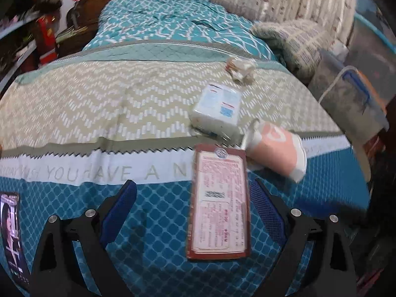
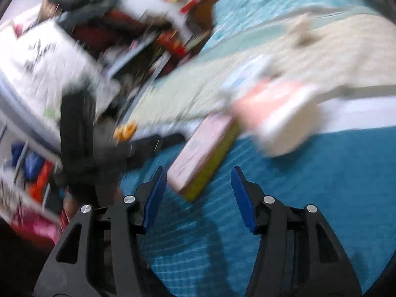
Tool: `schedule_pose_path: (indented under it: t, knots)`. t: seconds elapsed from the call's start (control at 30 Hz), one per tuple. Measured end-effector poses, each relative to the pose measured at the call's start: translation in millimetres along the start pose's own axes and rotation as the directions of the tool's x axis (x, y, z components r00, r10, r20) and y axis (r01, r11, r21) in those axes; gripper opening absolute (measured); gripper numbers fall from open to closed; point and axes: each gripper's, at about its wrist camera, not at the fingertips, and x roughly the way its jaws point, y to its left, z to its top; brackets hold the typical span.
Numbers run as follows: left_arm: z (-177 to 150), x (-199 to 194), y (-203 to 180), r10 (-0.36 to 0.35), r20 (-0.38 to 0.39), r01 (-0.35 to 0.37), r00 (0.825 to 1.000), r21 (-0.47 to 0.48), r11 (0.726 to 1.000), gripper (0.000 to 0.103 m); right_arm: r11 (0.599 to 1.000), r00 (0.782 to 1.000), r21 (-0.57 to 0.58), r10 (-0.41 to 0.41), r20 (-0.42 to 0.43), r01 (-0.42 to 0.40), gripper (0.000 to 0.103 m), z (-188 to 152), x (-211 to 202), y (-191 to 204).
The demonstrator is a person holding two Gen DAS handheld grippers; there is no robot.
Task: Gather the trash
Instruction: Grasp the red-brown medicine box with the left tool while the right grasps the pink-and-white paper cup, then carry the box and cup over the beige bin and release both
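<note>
- Left wrist view is sharp: at the bed's (image 1: 74, 113) near left edge a phone (image 1: 11, 235) lies with its screen lit, a thing the right wrist view does not show.
- The left gripper (image 1: 193, 215) has its jaws spread wide, nothing pressed between the blue pads (image 1: 118, 212); a flat pink-and-brown box (image 1: 220, 208) lies on the teal cover between the fingers, closer to the right-hand pad, touching neither that I can tell.
- Past the fingertips, toward the bed's right edge: a white tissue pack (image 1: 217, 109), a pink paper cup (image 1: 274, 151) lying on its side just beside the box's far end, and a crumpled wrapper (image 1: 240, 69) further back.
- Only this view shows the folded blanket (image 1: 292, 47) at the far right side of the bed.
- Right wrist view is badly smeared (details are hard to read): it alone shows cluttered shelves (image 2: 81, 57) off the bed's left side.
- The right gripper (image 2: 198, 195) stands parted and empty; the same box (image 2: 203, 153) lies just ahead of its fingertips, one corner reaching between them, with the cup (image 2: 274, 116) beyond to the right.
</note>
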Motion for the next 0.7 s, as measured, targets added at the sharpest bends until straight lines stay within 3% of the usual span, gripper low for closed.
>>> schedule_pose_path:
  t: [0.1,0.2,0.33,0.37,0.4,0.43,0.5,0.57,0.7]
  knots:
    - [-6,8,-20,-0.005,-0.007,0.006,1.0,0.065,0.998,0.088,0.989,0.998,0.147,-0.012,0.058,0.003,0.057,6,-20,-33]
    - [-14,19,-37,0.035,-0.016,-0.033,0.999,0.13,0.991,0.088,0.972,0.997,0.233,-0.011,0.073,-0.006,0.053,14,-19,-52]
    - [-25,29,-38,0.099,-0.032,-0.092,0.995,0.158,0.983,0.085,0.96,0.999,0.279,0.019,0.043,-0.031,0.037,35,8,-62]
    - [-27,31,-34,0.108,-0.044,-0.1,0.993,0.155,0.983,0.082,0.959,0.999,0.281,0.023,0.033,-0.031,0.03,40,15,-64]
    - [-29,32,-31,0.104,-0.055,-0.094,0.993,0.153,0.984,0.067,0.958,0.999,0.285,0.031,0.023,-0.036,0.021,43,22,-64]
    - [-30,30,-28,0.089,-0.051,-0.081,0.995,0.146,0.986,0.055,0.956,0.999,0.29,0.048,0.02,-0.052,0.019,47,26,-65]
    - [-31,27,-24,0.108,-0.043,-0.101,0.993,0.147,0.984,0.055,0.957,0.998,0.282,0.056,0.03,-0.063,0.015,50,32,-64]
    - [-30,26,-22,0.077,-0.056,-0.07,0.995,0.121,0.99,0.055,0.96,0.998,0.272,0.048,0.05,-0.06,0.009,48,24,-63]
    - [-22,25,-49,-0.017,-0.067,0.026,0.998,0.151,0.988,0.055,0.952,0.992,0.302,0.007,0.123,-0.044,0.008,37,-17,-86]
